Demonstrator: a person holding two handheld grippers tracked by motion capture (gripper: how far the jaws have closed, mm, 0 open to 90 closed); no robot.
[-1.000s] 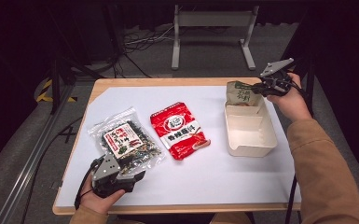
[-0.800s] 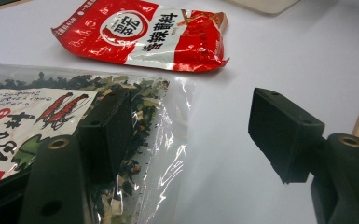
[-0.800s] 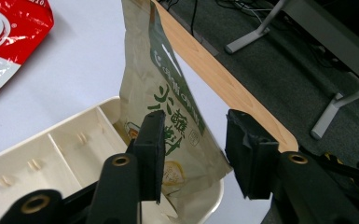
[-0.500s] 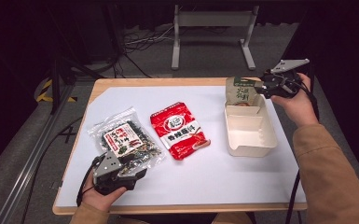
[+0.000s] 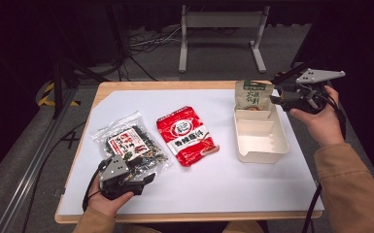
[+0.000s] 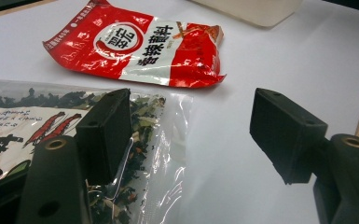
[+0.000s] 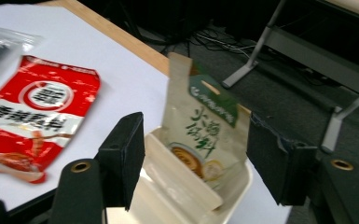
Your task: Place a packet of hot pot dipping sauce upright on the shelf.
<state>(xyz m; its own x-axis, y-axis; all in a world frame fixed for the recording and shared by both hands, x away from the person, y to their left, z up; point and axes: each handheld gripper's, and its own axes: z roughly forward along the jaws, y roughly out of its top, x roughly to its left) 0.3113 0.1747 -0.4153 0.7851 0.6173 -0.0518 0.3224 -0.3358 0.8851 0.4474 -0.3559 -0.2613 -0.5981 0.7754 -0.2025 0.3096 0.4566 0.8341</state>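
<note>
Right gripper (image 5: 275,98) open just beside green pouch (image 5: 253,94); left gripper (image 5: 145,178) open by seaweed bag (image 5: 131,145).

High view: pouch upright in far compartment of beige tray (image 5: 262,141), right jaws just off its edge, just opened. Left gripper view: jaws wide, holding nothing; seaweed bag under the left jaw, red packet (image 6: 135,46) ahead. Right gripper view: pouch stands ahead between spread jaws, pads not pressing it.

red packet (image 6: 135,46): "香辣脆骨"-like white chars, partly legible
beige pouch (image 7: 205,135): green chars, unclear
seaweed bag (image 6: 37,135): chars illegible
</note>
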